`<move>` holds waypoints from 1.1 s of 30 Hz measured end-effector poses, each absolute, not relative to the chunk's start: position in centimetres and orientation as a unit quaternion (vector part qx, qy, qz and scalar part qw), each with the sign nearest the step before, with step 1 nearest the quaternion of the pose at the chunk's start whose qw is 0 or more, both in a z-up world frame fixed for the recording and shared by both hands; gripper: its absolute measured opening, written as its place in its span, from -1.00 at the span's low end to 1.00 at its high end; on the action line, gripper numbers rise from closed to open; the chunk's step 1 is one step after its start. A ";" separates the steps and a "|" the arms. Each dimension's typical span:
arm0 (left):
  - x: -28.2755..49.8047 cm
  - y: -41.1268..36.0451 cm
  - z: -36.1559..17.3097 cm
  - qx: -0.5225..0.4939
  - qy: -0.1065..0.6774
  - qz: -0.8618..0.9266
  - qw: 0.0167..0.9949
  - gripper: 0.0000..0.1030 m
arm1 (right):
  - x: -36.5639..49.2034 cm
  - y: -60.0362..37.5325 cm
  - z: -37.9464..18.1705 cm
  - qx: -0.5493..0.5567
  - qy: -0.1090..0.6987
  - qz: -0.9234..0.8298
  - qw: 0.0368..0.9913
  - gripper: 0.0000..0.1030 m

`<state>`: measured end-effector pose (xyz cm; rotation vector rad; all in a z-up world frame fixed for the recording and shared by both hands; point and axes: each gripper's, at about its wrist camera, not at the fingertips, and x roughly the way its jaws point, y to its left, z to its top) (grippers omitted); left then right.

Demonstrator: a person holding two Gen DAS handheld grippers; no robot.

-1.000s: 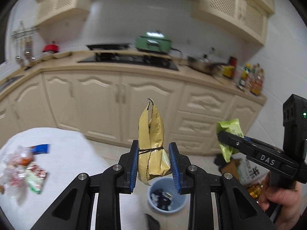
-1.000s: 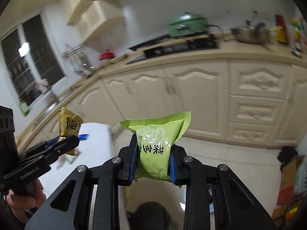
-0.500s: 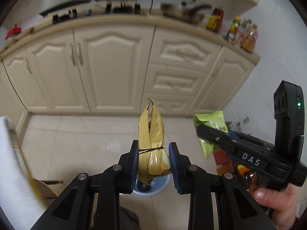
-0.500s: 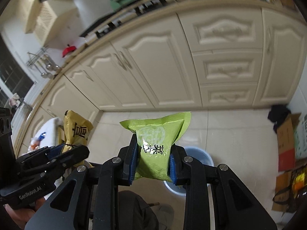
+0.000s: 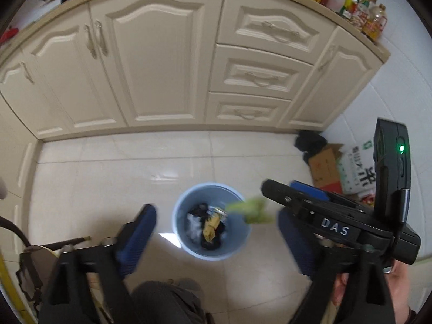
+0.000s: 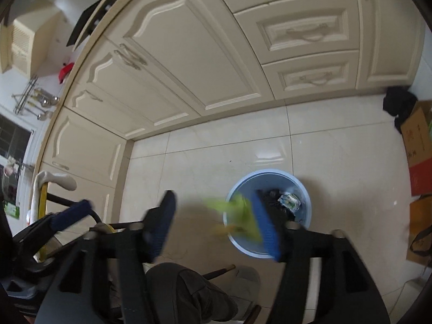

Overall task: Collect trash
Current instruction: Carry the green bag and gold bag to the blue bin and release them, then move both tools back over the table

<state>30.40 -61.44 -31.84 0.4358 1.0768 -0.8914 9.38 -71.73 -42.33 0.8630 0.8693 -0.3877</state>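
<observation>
Drop step in hand: both grippers, left and right, stand wide and empty over the bin, green packet falling at its rim, gold wrapper inside; next, fetch more trash.

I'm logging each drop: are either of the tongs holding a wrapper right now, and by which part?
Nothing is held. Both the left tongs and right tongs are open; the green packet is blurred in mid-air over the blue bin.

Blurred green packet over blue bin
</observation>
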 end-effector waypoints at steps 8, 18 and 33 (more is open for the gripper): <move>28.3 -57.6 -27.9 0.180 0.456 -0.381 0.784 0.91 | 8.0 -71.5 -41.1 0.414 0.389 -0.224 0.792 1.00; 22.8 -44.3 -18.5 0.122 0.372 -0.385 0.836 0.97 | 8.8 -66.5 -33.2 0.365 0.361 -0.215 0.831 1.00; 12.7 -16.7 -8.9 0.014 0.253 -0.284 0.925 0.99 | 14.7 -48.6 -16.6 0.219 0.275 -0.094 0.931 1.00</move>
